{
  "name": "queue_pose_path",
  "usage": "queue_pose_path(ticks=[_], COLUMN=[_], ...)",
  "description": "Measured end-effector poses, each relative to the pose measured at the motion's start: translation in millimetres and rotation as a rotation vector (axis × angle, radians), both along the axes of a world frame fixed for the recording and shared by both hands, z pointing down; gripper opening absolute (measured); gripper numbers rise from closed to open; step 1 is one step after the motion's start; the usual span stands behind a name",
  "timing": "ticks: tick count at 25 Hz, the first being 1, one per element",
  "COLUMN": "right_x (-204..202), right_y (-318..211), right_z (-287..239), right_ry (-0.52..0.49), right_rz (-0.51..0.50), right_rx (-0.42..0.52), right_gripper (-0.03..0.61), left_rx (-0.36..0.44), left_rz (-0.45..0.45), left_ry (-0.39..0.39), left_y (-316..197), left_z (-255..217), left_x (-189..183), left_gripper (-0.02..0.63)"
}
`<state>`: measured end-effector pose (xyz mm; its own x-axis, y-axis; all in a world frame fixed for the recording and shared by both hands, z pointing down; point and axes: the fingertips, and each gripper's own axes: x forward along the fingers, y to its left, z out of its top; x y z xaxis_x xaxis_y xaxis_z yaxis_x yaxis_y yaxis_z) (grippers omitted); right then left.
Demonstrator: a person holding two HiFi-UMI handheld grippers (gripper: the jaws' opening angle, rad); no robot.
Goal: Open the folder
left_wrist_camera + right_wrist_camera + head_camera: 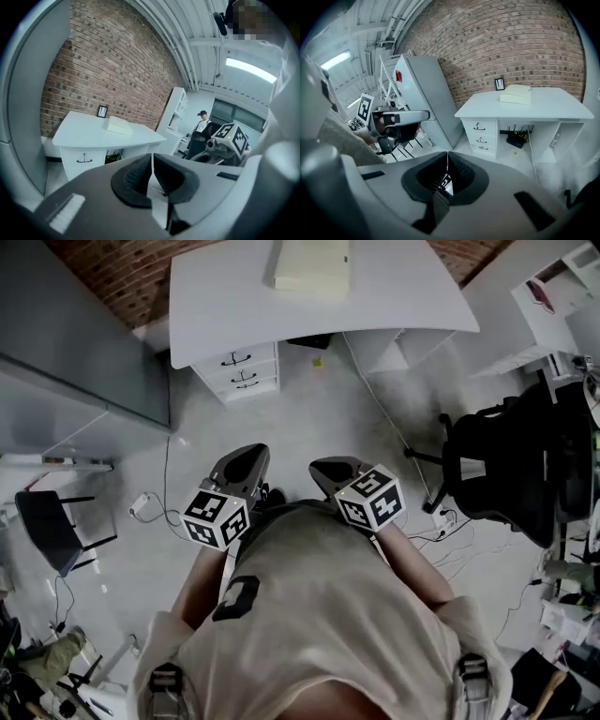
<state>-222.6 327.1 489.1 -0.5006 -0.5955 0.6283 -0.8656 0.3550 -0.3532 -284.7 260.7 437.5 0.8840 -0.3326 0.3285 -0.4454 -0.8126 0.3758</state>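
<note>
**Brick-walled office, folder lying shut on the far worktop**

Bare red brick backs a white worktop that stands against it on a pale floor. The folder, pale yellow and closed, lies flat on that worktop towards its back edge. In the right gripper view a small dark picture frame stands just beside it, next to the wall. A stack of three drawers sits under one end of the worktop, and a black box with cables rests on the floor beneath it. A black office chair stands off to the right in the head view, with loose cables trailing across the floor near it.

The person, in a light shirt, stands well back from the worktop, holding both grippers close in front of the body and side by side. The left gripper points towards the worktop; its fingers meet at the tips with nothing between them. The right gripper is angled the same way, its fingers likewise pressed together and empty. Both are well apart from the folder, with open floor between. In the left gripper view a second person in a cap stands far off beside a white shelf unit.
</note>
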Motion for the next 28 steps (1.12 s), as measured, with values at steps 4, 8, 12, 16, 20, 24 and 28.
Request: queue_pose_path(ticks=[4, 8, 12, 16, 20, 24, 28], right_x=[-21.3, -32.4, -41.7, -44.6, -39.1, -25.5, -9.5], right_y=[-9.7, -13.8, -15.2, -17.1, -27.8, -28.9, -37.7], right_z=[3.8, 8.4, 11.3, 11.3, 11.5, 14.3, 13.4], right_ry=[0.004, -0.004, -0.006, -0.02, -0.026, -0.039, -0.061], right_rz=[0.02, 0.065, 0.091, 0.079, 0.026, -0.005, -0.004], right_rx=[-0.012, -0.037, -0.066, -0.081, -0.065, -0.061, -0.063], right_gripper=[0.006, 0.006, 0.006, 0.006, 0.006, 0.006, 0.006], left_rx=[0.02, 0.033, 0.023, 0.024, 0.044, 0.032, 0.044], left_rz=[0.076, 0.152, 0.196, 0.199, 0.171, 0.158, 0.142], left_ry=[-0.042, -0.071, -0.077, -0.086, -0.103, -0.124, -0.164], left_y=[-8.4, -15.5, -21.4, -22.0, -21.9, -14.4, -19.7], left_z=[7.4, 14.3, 19.1, 18.9, 17.9, 22.8, 24.9], left_x=[-10.5, -16.5, -22.2, -18.5, -9.8, 3.6, 13.1], left_gripper=[0.015, 0.015, 0.015, 0.015, 0.015, 0.015, 0.015])
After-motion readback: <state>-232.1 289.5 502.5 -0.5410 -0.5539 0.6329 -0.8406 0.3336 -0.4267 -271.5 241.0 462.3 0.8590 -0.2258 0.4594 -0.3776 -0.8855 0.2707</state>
